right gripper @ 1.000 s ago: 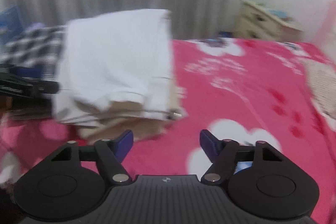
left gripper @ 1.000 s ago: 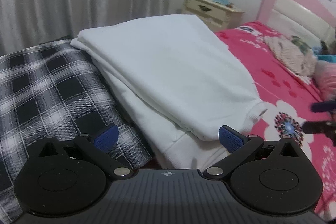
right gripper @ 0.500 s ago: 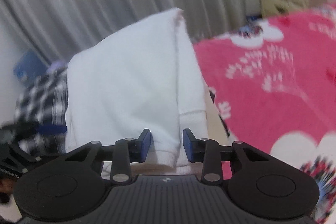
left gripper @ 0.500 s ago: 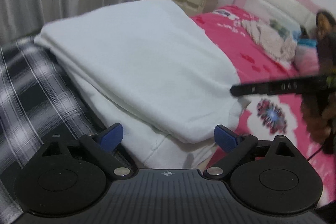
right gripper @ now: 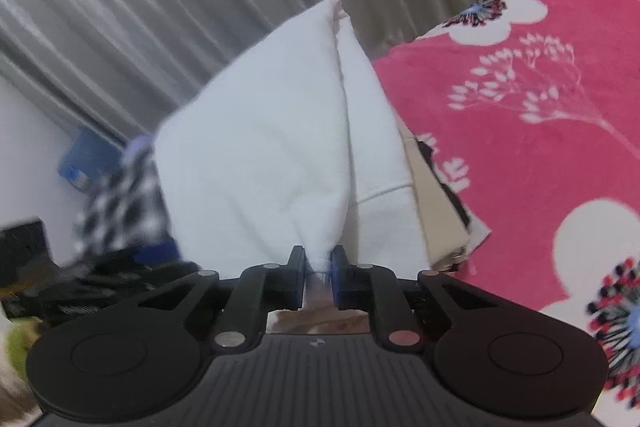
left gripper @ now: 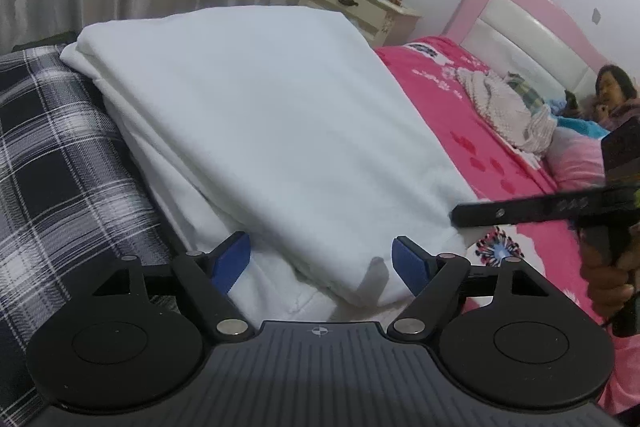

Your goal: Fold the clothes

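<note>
A folded white garment (left gripper: 280,131) fills the middle of the left wrist view, soft and thick, its layers stacked in a slanting slab with a rounded fold edge at the lower centre. It lies on a pink bedspread (left gripper: 480,131) printed with white flowers, and its left side overlaps a black-and-white plaid cloth (left gripper: 60,163) at the left of the frame. The left gripper (left gripper: 322,261) stands at the bottom centre, its blue pads wide apart and closing, the garment's near edge between them but not pressed. In the right wrist view the right gripper (right gripper: 316,277) sits at the lower centre, its jaws closing, the pads already clamped on a bunched corner of the garment (right gripper: 272,155) — the cloth rises from the pinch in a cone toward the upper middle. Grey pleated curtains (right gripper: 160,7) hang across the upper left there. A cream nightstand (left gripper: 360,7) with dark drawer pulls stands in the upper middle of the left view — small items lie on its top, too small to tell. A pink headboard (left gripper: 532,23) with a white padded panel is at the upper right.
</note>
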{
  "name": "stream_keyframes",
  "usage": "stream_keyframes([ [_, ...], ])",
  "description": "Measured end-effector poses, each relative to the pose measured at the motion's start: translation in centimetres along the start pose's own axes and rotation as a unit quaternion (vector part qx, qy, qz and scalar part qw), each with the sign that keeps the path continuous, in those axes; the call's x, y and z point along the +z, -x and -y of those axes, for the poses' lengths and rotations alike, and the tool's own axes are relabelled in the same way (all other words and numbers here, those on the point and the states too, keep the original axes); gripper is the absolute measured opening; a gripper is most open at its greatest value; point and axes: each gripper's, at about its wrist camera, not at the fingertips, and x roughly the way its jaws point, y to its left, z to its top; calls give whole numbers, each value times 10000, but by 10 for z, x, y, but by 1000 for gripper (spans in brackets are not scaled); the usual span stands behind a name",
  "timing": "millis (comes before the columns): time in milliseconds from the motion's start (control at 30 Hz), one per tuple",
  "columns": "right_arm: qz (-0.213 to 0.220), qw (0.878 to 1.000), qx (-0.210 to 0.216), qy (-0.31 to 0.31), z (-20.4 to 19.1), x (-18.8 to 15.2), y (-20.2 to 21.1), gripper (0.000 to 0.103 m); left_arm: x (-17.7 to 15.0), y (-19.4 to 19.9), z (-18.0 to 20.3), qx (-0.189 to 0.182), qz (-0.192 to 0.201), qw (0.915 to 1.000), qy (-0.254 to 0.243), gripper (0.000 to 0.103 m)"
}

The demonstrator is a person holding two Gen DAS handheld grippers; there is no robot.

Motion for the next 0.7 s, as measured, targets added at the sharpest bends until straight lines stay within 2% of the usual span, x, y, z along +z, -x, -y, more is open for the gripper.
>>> stream_keyframes([
  [67, -148, 9981, -472, 367, -7, -5, -5, 20, 1, 6, -2, -133, -92, 9998, 66, 88],
  [133, 122, 9955, -489, 798, -21, -9, 9, 20, 1, 15, -4, -317, -153, 9993, 123, 97],
  [200, 427, 9885, -456, 1379, -36, -17, 23, 23, 0, 19, -7, -456, -254, 9985, 163, 98],
  [233, 588, 9827, -426, 1706, -44, -22, 30, 29, 1, 19, -8, -507, -315, 9980, 197, 98],
  [267, 719, 9763, -406, 2000, -51, -26, 35, 46, 1, 17, -10, -544, -381, 9975, 247, 98],
  [300, 791, 9707, -401, 2232, -56, -32, 34, 49, 2, 15, -11, -553, -428, 9970, 323, 98],
  [400, 915, 9565, -380, 2742, -73, -44, 26, 48, 5, 10, -18, -425, -420, 9962, 639, 97],
  [433, 958, 9564, -327, 2740, -77, -45, 25, 48, 7, 11, -20, -429, -374, 9957, 729, 97],
  [500, 967, 9604, -215, 2606, -80, -42, 18, 40, 10, 16, -22, -445, -239, 9956, 788, 97],
  [633, 429, 9696, -396, 2377, -67, -51, -19, 38, 15, 20, -22, -293, 10, 9965, 779, 97],
  [700, 9, 9716, -596, 2292, -58, -61, -34, 30, 18, 17, -17, -245, 84, 9970, 723, 97],
])
